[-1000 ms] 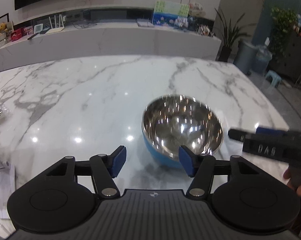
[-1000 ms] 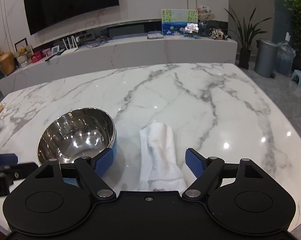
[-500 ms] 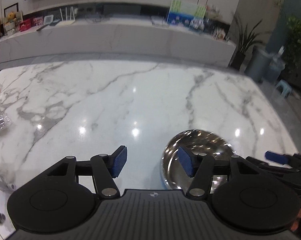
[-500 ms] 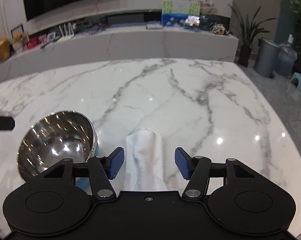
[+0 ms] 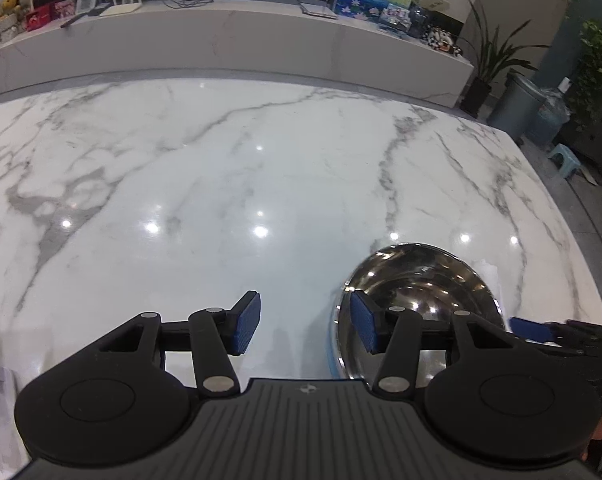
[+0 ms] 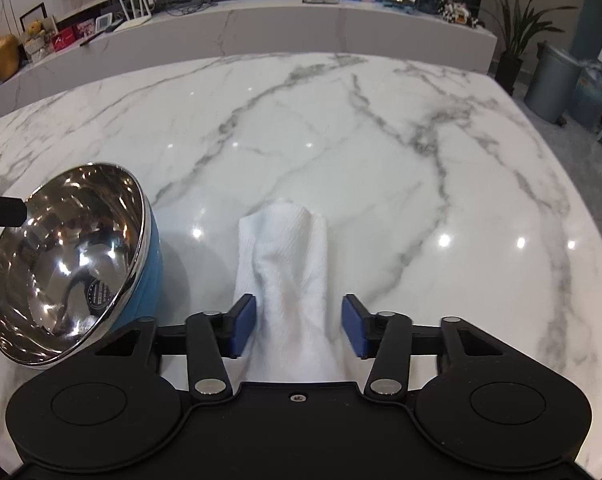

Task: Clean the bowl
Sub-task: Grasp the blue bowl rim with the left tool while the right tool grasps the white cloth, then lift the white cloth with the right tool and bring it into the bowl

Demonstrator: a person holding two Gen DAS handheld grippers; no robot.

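Bright ceiling-light glare dots the marble table (image 5: 261, 184); fisheye corners darken

Beyond the bowl (image 6: 67, 264) and the white cloth (image 6: 289, 276) just beside it, the marble surface (image 6: 381, 140) lies wide and bare.

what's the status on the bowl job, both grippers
Left gripper open, straddling bowl rim. Right gripper open around white cloth. Bowl tilted on marble table. Nothing in the way.
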